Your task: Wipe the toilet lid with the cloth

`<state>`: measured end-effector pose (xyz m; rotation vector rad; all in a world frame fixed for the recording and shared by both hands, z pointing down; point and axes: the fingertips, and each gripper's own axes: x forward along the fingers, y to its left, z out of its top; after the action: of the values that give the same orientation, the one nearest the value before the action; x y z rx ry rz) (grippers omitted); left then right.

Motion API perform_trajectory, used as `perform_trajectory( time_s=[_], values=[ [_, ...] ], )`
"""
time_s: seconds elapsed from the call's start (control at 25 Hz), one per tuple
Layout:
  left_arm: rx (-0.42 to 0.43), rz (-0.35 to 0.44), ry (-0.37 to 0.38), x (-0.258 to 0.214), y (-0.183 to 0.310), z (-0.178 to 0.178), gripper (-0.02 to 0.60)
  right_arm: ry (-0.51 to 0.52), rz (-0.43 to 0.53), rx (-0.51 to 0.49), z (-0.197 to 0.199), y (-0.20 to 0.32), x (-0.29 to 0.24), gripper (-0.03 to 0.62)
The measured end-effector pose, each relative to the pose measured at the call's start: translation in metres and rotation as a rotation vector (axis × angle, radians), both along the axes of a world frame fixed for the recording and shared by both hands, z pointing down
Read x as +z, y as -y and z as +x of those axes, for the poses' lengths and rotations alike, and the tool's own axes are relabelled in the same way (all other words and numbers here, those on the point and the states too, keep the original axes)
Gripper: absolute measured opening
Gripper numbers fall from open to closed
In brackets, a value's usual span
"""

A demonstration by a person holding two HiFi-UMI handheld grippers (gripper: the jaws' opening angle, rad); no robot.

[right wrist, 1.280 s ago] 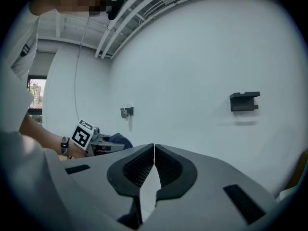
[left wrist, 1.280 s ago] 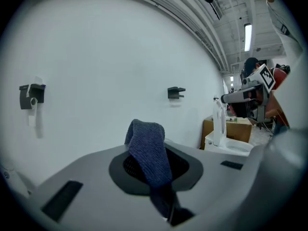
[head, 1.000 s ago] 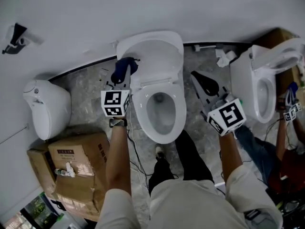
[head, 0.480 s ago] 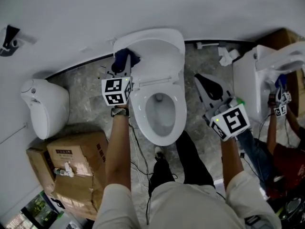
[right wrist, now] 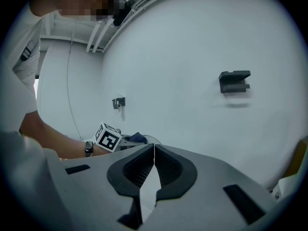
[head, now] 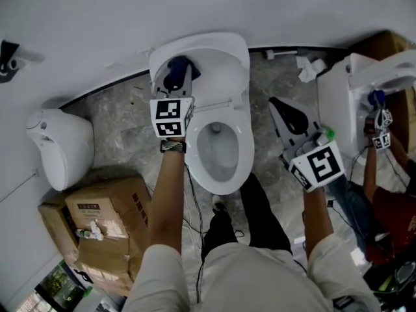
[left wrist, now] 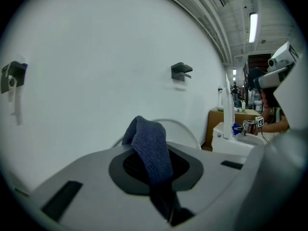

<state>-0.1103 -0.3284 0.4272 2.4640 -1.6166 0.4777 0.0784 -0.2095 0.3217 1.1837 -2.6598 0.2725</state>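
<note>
Cloth point(head: 180, 65), pinched in left gripper point(head: 174, 81), now further onto toilet lid point(head: 221, 62); right gripper point(right wrist: 154, 150) closed, empty, aside.

"What was the room like?"
"A white wall point(head: 195, 5) ran across twelve o'clock, with grey marbled floor point(head: 123, 119) below it."
"Any furniture?"
"Cardboard boxes point(head: 107, 207) sat at eight o'clock, a second toilet point(head: 333, 103) at three, and a strip light point(left wrist: 252, 27) glowed overhead."
</note>
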Motion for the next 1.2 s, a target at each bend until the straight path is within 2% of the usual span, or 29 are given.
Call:
perform_trajectory(
  time_s=[0.24, 0.44, 0.68, 0.92, 1.2],
  values=[
    [0.129, 0.034, 0.036, -0.002, 0.007, 0.063, 0.044, -0.002, -0.009, 0.035, 0.02, -0.002, 0.005, 0.029],
    [0.236, 0.025, 0.072, 0.021, 0.004, 0.12, 0.044, -0.024, -0.02, 0.07, 0.044, -0.004, 0.014, 0.029],
    [0.288, 0.023, 0.094, 0.055, 0.0, 0.146, 0.044, -0.057, -0.043, 0.088, 0.057, -0.007, 0.03, 0.029],
    [0.262, -0.018, 0.084, 0.083, -0.006, 0.133, 0.043, -0.064, -0.06, 0.076, 0.054, -0.009, 0.041, 0.029],
    [0.091, -0.06, 0.081, 0.099, -0.011, 0.055, 0.043, -0.076, -0.066, 0.027, 0.034, -0.011, 0.05, 0.029]
  ],
)
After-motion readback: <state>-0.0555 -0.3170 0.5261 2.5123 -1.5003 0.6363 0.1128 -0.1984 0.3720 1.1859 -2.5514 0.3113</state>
